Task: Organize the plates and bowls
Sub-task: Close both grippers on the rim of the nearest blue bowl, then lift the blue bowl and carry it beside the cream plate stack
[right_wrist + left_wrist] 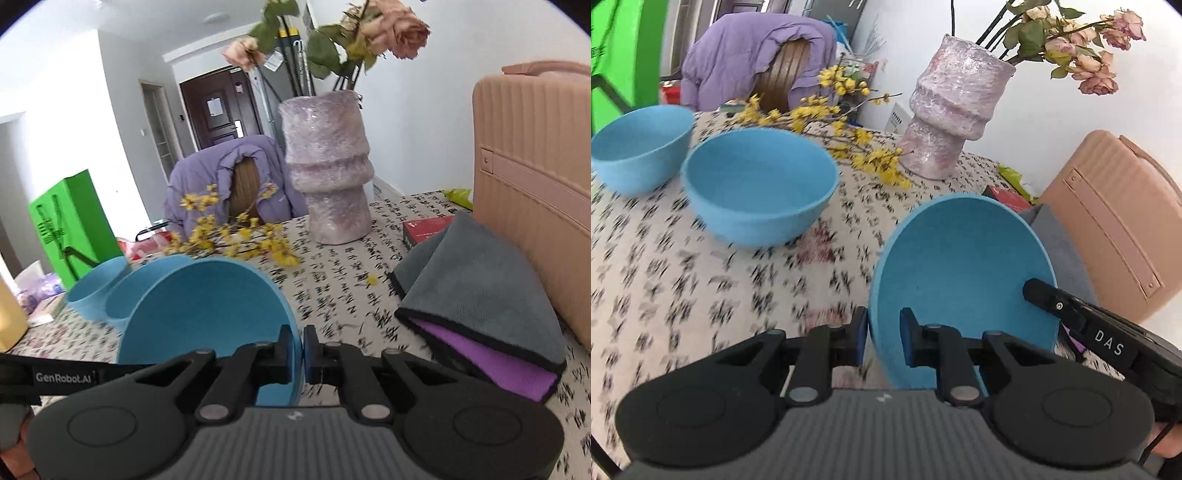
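A blue bowl (964, 280) is tilted on its side above the patterned tablecloth. My right gripper (298, 350) is shut on its rim; its black finger (1049, 295) reaches in over the far rim in the left wrist view. My left gripper (883, 341) straddles the near rim, jaws a little apart on either side, not clamped. The same bowl shows in the right wrist view (207, 314). Two more blue bowls (759, 192) (641, 147) stand upright on the table to the left, side by side; they also show in the right wrist view (96, 288).
A tall pink-grey vase (951, 110) with dried roses stands at the back, yellow flower sprigs (849, 144) lying beside it. A folded grey and purple cloth (476, 302) and a red box (424, 229) lie right, against a pink suitcase (535, 192). A chair with purple jacket (750, 59) stands behind.
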A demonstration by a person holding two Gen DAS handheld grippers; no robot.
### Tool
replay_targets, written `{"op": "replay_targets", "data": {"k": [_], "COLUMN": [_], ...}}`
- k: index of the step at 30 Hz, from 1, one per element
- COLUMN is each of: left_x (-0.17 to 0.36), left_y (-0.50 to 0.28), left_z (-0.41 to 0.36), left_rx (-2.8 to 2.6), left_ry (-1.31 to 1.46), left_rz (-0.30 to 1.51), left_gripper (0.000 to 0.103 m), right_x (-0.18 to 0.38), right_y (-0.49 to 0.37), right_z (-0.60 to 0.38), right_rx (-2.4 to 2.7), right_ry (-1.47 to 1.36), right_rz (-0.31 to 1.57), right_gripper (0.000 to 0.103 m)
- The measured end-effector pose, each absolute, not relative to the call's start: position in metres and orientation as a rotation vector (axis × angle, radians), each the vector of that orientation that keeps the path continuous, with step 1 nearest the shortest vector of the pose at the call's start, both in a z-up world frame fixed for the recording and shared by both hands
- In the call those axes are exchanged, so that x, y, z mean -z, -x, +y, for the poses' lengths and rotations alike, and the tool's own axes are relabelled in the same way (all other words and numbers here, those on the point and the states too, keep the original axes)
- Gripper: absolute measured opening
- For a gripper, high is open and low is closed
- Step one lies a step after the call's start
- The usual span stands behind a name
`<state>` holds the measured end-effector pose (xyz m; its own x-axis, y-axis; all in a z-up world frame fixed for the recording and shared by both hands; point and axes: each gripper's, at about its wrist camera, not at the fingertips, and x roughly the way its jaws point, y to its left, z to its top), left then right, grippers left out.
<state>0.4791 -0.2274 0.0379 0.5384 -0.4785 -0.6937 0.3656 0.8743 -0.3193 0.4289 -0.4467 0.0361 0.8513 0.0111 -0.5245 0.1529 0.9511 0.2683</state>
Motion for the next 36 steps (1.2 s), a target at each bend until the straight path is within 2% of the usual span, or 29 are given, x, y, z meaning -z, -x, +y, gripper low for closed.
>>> {"op": "replay_targets", "data": {"k": [6,21,29,36], "left_x": [-0.043,-0.016,-0.022,-0.030], "left_y": [-0.409,-0.223,-0.196,-0.192], "left_z": [-0.198,-0.147,-0.132,-0.093], "left_rx": [0.466,0.421,0.384,0.304], "left_ry": [0.135,0.188,0.210,0.246], "left_rz": [0.851,0.837,0.808,0.775], "left_gripper": [0.019,0.019,0.019,0.019], "right_x": [-0.041,-0.017,-0.021,-0.028], "right_y": [-0.374,-0.195,-0.169,-0.186], "right_z": [-0.426,-0.380,-0.359,-0.326], "right_rx": [0.033,-0.050,-0.073,-0.159], "right_ry": [-0.309,-0.329,-0.297,-0.276], "right_rz": [0.555,0.577,0.565,0.576], "right_gripper": [0.006,0.007,0.007,0.007]}}
